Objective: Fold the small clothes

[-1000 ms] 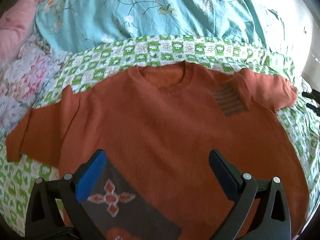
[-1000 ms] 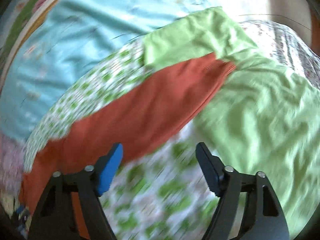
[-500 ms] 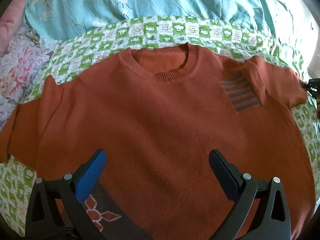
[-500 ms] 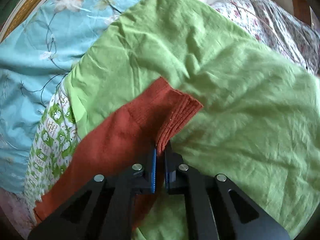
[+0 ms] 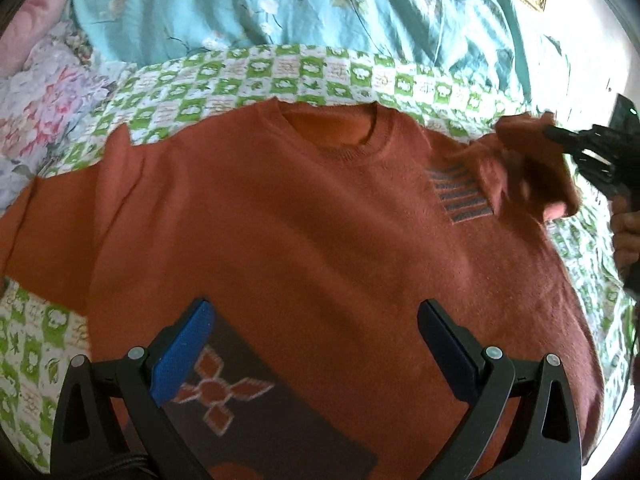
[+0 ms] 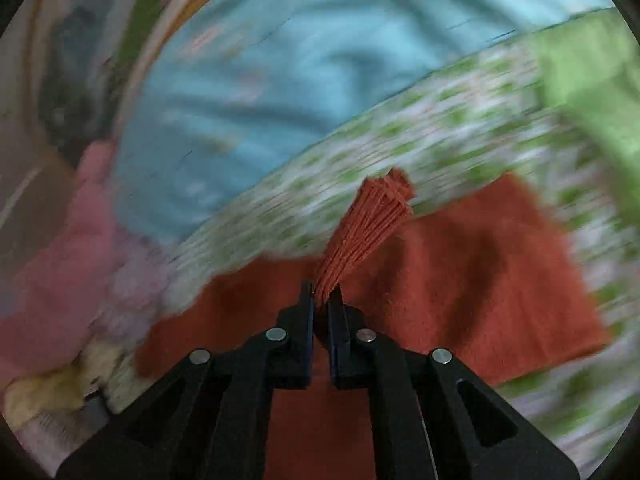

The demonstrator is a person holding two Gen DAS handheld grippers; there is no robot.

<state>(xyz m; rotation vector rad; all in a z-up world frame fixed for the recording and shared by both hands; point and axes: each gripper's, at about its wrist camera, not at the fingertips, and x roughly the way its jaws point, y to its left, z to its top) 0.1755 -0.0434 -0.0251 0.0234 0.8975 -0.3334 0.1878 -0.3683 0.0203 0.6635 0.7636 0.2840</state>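
From the left wrist camera, the left gripper (image 5: 316, 344) hangs with its jaws spread wide and nothing between them, over the lower body of the rust-orange sweater (image 5: 304, 232). The sweater lies front-up on a green-and-white checked sheet (image 5: 280, 76), neckline straight ahead of the jaws and a grey patch with an orange cross motif (image 5: 224, 392) beside the blue-padded finger. Ahead and to the right of the jaws, past a block of grey stripes (image 5: 460, 192), one sleeve (image 5: 528, 172) is lifted off the sheet and blurred, with the right gripper (image 5: 560, 136) at its end. A teal floral quilt (image 5: 304, 4) lies beyond the sheet.

The right wrist camera shows what that view cannot: the right gripper's (image 6: 322, 300) jaws are pinched on the sleeve's ribbed cuff (image 6: 368, 224), which fans out ahead of the tips. The sweater body lies below and to either side, heavily blurred. A plain green cloth (image 6: 592, 80), unseen from the left, sits far ahead to the right.
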